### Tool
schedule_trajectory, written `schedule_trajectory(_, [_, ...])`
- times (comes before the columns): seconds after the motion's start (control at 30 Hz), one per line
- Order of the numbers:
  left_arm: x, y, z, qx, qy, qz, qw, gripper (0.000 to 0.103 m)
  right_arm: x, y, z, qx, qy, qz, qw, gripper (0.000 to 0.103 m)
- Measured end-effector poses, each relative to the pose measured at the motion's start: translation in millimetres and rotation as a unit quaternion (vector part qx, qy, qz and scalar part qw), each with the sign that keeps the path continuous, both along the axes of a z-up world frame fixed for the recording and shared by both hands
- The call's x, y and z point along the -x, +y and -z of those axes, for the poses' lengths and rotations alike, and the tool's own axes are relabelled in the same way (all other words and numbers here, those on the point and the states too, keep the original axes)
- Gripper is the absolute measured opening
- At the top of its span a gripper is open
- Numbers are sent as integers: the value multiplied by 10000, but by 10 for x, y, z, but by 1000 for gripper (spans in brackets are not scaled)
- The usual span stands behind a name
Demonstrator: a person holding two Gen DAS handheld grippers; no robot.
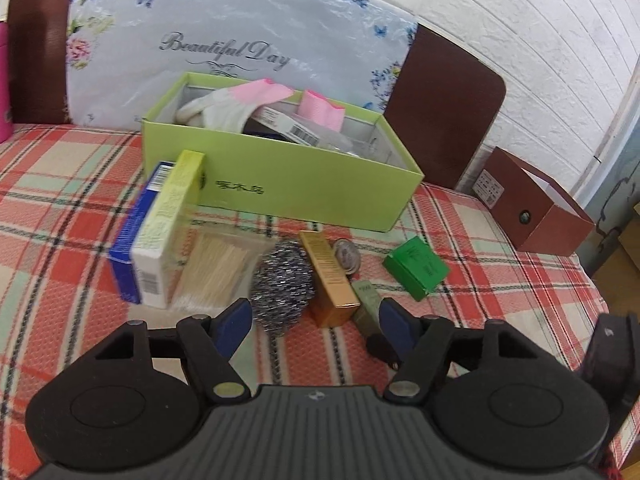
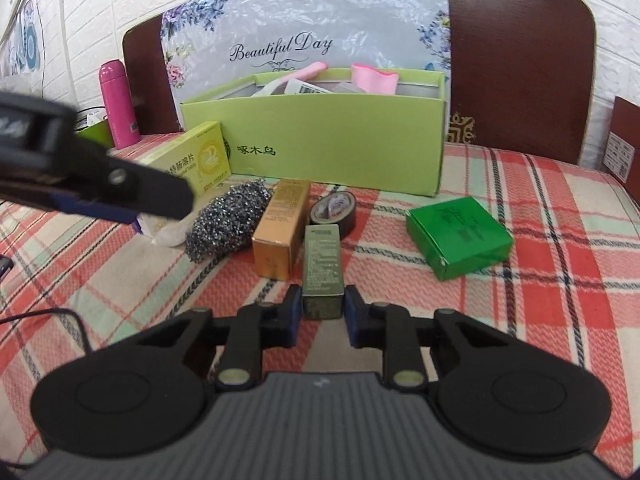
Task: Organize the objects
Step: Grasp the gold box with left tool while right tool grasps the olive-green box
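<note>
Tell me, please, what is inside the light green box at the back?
In the light green box: a white-and-pink glove, a pink item and a barcoded pack. Its front wall hides whatever lies lower.

Both views are brightly and evenly lit, with soft shadows under the items on the plaid cloth (image 1: 80, 184). Glare washes the plastic-wrapped floral cushion (image 2: 304, 28). Fisheye bending curves the white brick wall (image 1: 540, 20) and darkens the corners. The steel scourer (image 1: 282, 280) looks slightly smeared.
</note>
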State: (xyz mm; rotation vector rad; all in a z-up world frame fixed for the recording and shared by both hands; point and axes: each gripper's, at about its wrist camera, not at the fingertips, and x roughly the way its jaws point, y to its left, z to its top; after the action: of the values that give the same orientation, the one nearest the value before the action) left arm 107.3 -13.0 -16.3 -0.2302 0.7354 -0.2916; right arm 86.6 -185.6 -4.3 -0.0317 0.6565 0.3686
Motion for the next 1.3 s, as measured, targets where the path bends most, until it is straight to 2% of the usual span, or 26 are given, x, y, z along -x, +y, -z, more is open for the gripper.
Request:
schedule_trajectory(0.1, [-75, -160, 83, 189, 184, 266, 9993, 71, 129, -152, -10, -4, 22, 135, 9999, 22])
schedule_trajectory(0.17, [-138, -274, 164, 183, 289, 283, 9990, 71, 199, -254, -14, -32, 50, 235, 9997, 22])
schedule_trajectory(0.33, [-360, -393, 338, 11, 360, -114, 9993, 71, 313, -467, -37, -96, 91, 484, 9987, 22])
schedule_trajectory(0.43, [-522, -415, 429, -21, 545, -260, 9982, 69, 340, -517, -26, -140, 104, 539, 9984, 22])
schedule_trajectory(0.5, [-553, -448, 448, -221, 422, -290, 9984, 57, 346, -507, -24, -141, 100, 538, 9984, 22])
schedule_trajectory(0.53, [-558, -466, 444, -392, 397, -257, 9981, 33, 348, -503, -21, -147, 100, 525, 9985, 22])
schedule_trajectory(0.57, [-560, -468, 442, -500, 412, -202, 9977, 28, 353, -502, -20, -166, 104, 506, 9985, 22])
schedule_trajectory(0.63, [-515, -405, 428, -404, 493, -96, 9979, 24, 365, -500, -24, -203, 116, 455, 9987, 22])
schedule_trajectory(0.83, [32, -252, 411, -545, 547, 451, 9960, 24, 399, -466, -32, -220, 103, 313, 9992, 22])
schedule_trajectory(0.97, [308, -147, 428, -444, 645, 367, 9963, 25, 378, -423, -7, -214, 94, 346, 9991, 26])
schedule_trajectory(1.0, [321, -150, 429, -423, 643, 359, 9964, 28, 367, -405, -1, -218, 98, 349, 9991, 30])
schedule_trajectory(1.07, [291, -174, 432, -360, 627, 354, 9968, 45, 365, -364, 0, -197, 84, 329, 9992, 36])
schedule_trajectory(1.13, [248, -207, 422, -303, 606, 254, 9974, 53, 394, -334, -14, -145, 15, 294, 9995, 39])
schedule_trajectory(1.2, [199, -236, 407, -288, 552, 250, 9977, 52, 398, -335, -15, -122, 1, 323, 9994, 39])
schedule_trajectory(1.27, [143, -280, 404, -352, 584, 328, 9971, 41, 382, -350, -11, -131, 38, 389, 9992, 39])
schedule_trajectory(1.3, [130, -295, 409, -376, 608, 372, 9967, 39, 374, -355, -9, -126, 41, 410, 9991, 39])
